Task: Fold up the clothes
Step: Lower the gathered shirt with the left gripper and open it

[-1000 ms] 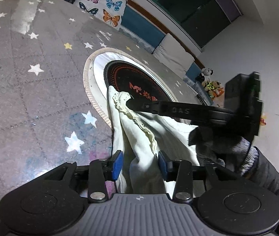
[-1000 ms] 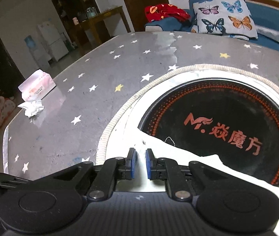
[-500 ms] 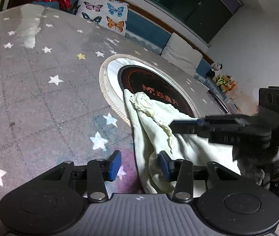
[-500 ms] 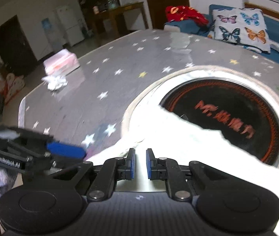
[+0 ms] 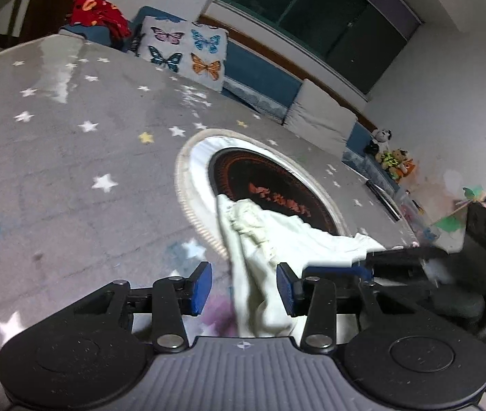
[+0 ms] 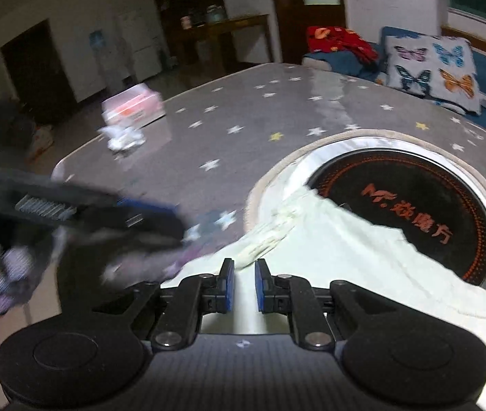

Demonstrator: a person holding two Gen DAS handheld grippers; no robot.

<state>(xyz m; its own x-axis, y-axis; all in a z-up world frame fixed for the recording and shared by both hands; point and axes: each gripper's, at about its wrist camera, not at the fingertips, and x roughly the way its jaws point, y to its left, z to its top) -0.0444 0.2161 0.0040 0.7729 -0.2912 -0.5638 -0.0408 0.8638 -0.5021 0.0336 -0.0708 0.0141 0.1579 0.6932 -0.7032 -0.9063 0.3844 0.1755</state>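
Observation:
A pale cream garment (image 5: 270, 233) lies bunched on the grey star-patterned table, partly over a round black hob (image 5: 270, 185). A fold of it hangs between the blue pads of my left gripper (image 5: 243, 287), close to the right pad and clear of the left one; the jaws stand apart. To the right, my right gripper (image 5: 356, 263) holds the garment's edge, lifted off the table. In the right wrist view the garment (image 6: 345, 239) fills the narrow gap of the right gripper (image 6: 243, 284), whose jaws are opening. The left gripper (image 6: 161, 219) shows blurred at the left.
The hob (image 6: 414, 198) has orange lettering and a pale ring. A pink tissue box (image 6: 133, 108) and crumpled tissue (image 6: 123, 138) sit at the table's far corner. A butterfly cushion (image 5: 184, 51) and red cloth (image 5: 99, 13) lie on the bench behind.
The right gripper has drawn back from over the hob to the right, pulling the garment's edge along. The left gripper's jaws have narrowed a little and its view has tipped up.

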